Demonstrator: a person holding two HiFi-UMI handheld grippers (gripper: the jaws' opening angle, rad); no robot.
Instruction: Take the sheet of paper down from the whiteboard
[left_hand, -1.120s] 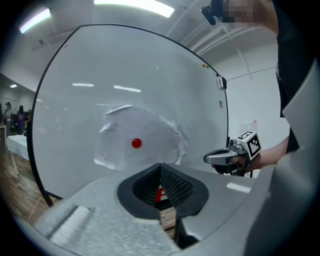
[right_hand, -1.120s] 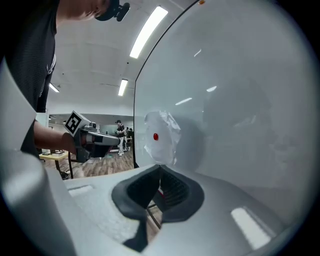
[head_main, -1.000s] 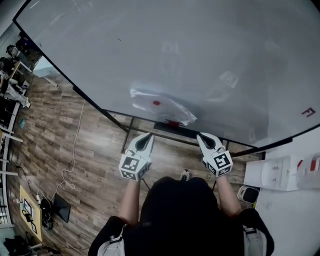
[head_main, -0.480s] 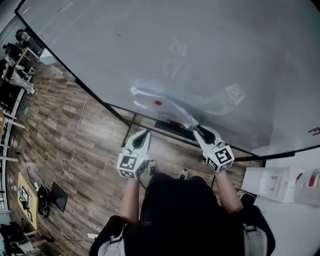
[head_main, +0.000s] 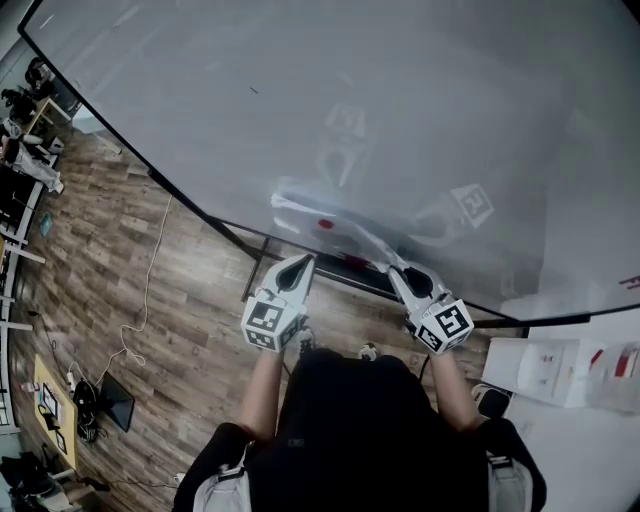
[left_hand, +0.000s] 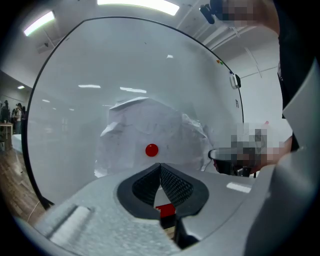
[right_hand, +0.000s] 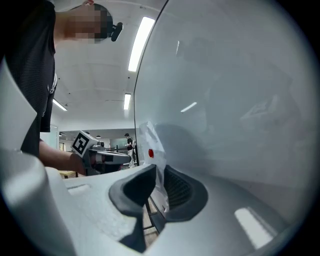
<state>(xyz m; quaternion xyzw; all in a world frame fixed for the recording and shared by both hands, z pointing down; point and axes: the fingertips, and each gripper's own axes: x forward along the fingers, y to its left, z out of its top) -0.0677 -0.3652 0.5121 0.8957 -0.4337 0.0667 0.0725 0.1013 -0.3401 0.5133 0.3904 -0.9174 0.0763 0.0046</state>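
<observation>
A crumpled white sheet of paper (head_main: 305, 210) hangs low on the whiteboard (head_main: 450, 100), pinned by a round red magnet (head_main: 325, 224). My right gripper (head_main: 393, 270) is at the sheet's lower right corner. In the right gripper view the paper (right_hand: 148, 137) runs edge-on into the narrow gap of my right gripper (right_hand: 160, 168); I see no pinch. My left gripper (head_main: 307, 260) is shut and empty, just below the sheet's lower edge. In the left gripper view, my left gripper (left_hand: 160, 164) points at the paper (left_hand: 145, 125) under the magnet (left_hand: 151, 149).
A dark marker tray (head_main: 350, 272) with a red item on it runs under the board, right below both grippers. White boxes (head_main: 545, 365) stand at the right. A cable (head_main: 150, 290) lies on the wooden floor, with desks at the far left.
Both grippers have moved toward the board. The right one has reached the paper's lower right corner; the left one has come up close under the sheet's lower edge.
</observation>
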